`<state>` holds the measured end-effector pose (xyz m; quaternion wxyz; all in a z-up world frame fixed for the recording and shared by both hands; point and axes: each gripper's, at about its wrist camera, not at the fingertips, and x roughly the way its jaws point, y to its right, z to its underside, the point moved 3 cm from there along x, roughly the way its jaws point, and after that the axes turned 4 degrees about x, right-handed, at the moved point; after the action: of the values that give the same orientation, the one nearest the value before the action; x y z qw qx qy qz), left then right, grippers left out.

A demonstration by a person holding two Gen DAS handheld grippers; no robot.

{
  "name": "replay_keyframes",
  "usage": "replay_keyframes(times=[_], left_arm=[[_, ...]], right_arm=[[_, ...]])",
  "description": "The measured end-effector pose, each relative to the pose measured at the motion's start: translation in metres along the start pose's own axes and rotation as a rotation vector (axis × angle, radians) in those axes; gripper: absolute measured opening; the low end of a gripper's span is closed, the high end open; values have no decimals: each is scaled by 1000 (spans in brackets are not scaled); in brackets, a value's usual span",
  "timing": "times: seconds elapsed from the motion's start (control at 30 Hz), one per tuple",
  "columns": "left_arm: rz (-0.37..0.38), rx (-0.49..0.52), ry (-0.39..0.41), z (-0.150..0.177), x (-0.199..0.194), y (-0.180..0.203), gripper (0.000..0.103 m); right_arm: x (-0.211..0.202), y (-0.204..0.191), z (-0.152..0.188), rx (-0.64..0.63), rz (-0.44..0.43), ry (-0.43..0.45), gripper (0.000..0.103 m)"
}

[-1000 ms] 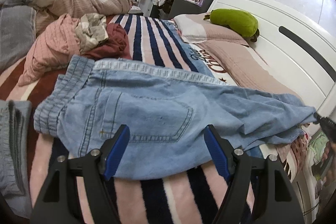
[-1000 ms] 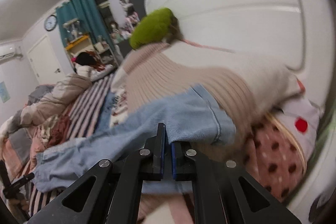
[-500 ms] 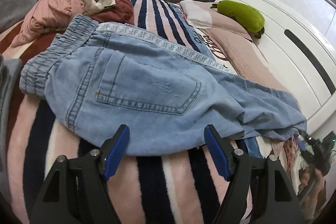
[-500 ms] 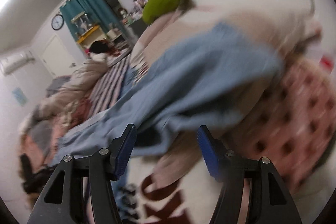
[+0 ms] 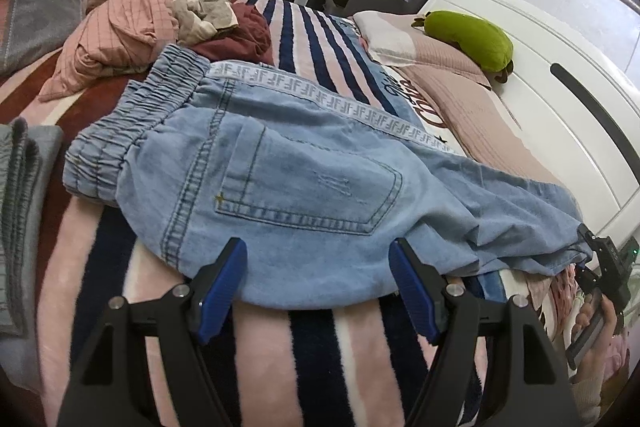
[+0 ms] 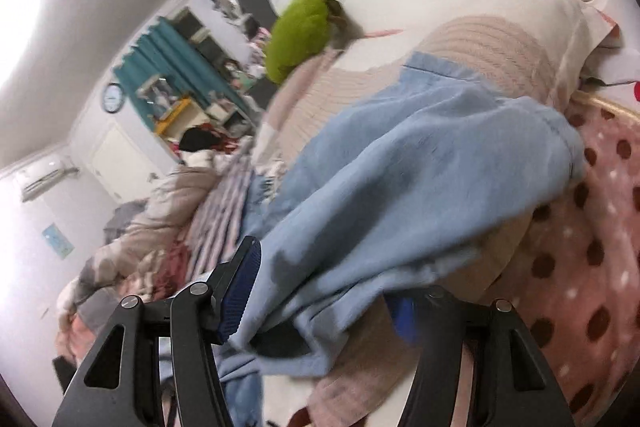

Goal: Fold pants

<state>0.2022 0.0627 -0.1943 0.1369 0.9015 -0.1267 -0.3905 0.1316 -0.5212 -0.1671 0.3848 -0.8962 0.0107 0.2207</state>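
left gripper (image 5: 318, 281) open, right gripper (image 6: 320, 291) closing — jeans (image 6: 420, 167) between

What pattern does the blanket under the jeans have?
The blanket has navy, pink and white stripes, seen best in the left wrist view below the jeans.

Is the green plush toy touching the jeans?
Apart. The left wrist view shows the green plush toy up on the pillow, with bedding between it and the jeans.
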Motion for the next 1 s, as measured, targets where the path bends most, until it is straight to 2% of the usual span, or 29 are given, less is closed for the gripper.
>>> replay_keyframes(times=[0.07, 0.13, 0.3, 0.5, 0.57, 0.67, 0.7, 0.77, 0.83, 0.9, 1.0], left_arm=[[-1, 0, -1, 0, 1, -1, 70], [0, 0, -3, -1, 2, -1, 70], [-16, -2, 4, -4, 2, -4, 70], [-66, -23, 23, -7, -7, -22, 70], [-85, -39, 20, -6, -8, -30, 74], [-78, -113, 11, 0, -7, -45, 75], [-74, -130, 10, 2, -6, -48, 75], [-86, -155, 14, 5, -5, -55, 75], [-97, -180, 30, 3, -5, -59, 75], [-107, -217, 60, -1, -7, -68, 75], [-118, -272, 82, -8, -5, -81, 75]], right_arm=[[5, 3, -6, 7, 12, 19, 47], [9, 3, -13, -24, 64, 44, 2], [7, 0, -34, -70, 57, 69, 0], [-22, -22, -68, -215, 116, 160, 0], [-27, -26, -80, -253, 151, 156, 0], [-15, -21, -79, -272, 217, 51, 3], [-11, -18, -76, -274, 234, 21, 7], [-10, -10, -66, -271, 255, -21, 29], [-16, -8, -59, -270, 267, -21, 66], [-24, -8, -53, -298, 301, -23, 73], [-44, -10, -42, -335, 376, -43, 73]])
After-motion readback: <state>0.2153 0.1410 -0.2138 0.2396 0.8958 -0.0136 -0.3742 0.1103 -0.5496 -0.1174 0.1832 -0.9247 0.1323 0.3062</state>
